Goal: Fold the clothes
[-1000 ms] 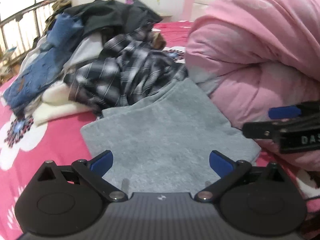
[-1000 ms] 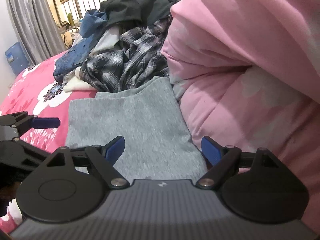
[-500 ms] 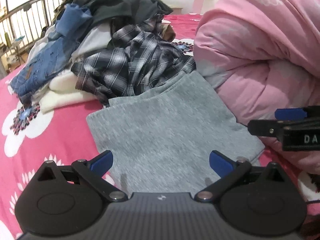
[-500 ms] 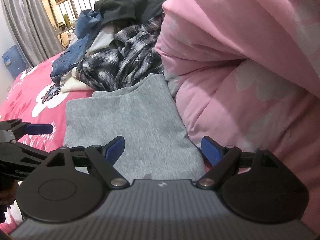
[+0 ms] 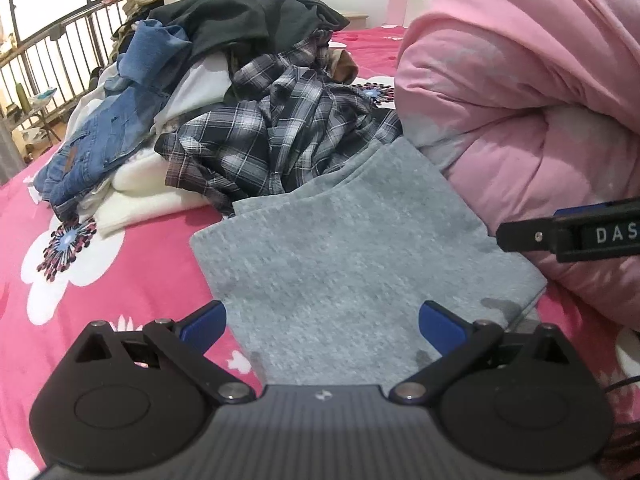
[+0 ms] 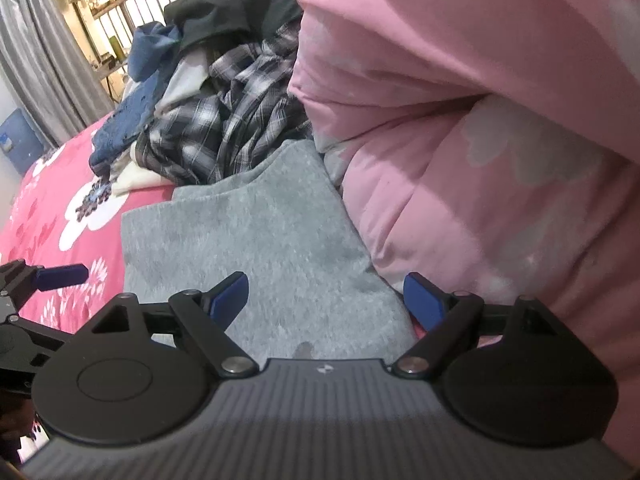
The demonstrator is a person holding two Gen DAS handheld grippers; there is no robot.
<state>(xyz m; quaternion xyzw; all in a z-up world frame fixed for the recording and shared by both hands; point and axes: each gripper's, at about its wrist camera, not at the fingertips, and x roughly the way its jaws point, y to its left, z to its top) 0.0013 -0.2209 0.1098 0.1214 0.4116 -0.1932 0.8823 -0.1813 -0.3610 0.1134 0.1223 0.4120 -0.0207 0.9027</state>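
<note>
Both wrist cameras look forward and down from close above the bed (image 5: 120, 280), side by side, sharing the grey cloth (image 5: 352, 248), clothes pile (image 6: 224, 120) and pink duvet (image 6: 480, 140).

Right tool (image 6: 325, 300) has rolled slightly over grey garment (image 6: 256, 240).

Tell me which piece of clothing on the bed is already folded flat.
The grey garment, lying flat as a neat rectangle on the pink floral sheet. The plaid shirt, jeans and black garment behind it are heaped and crumpled.
</note>
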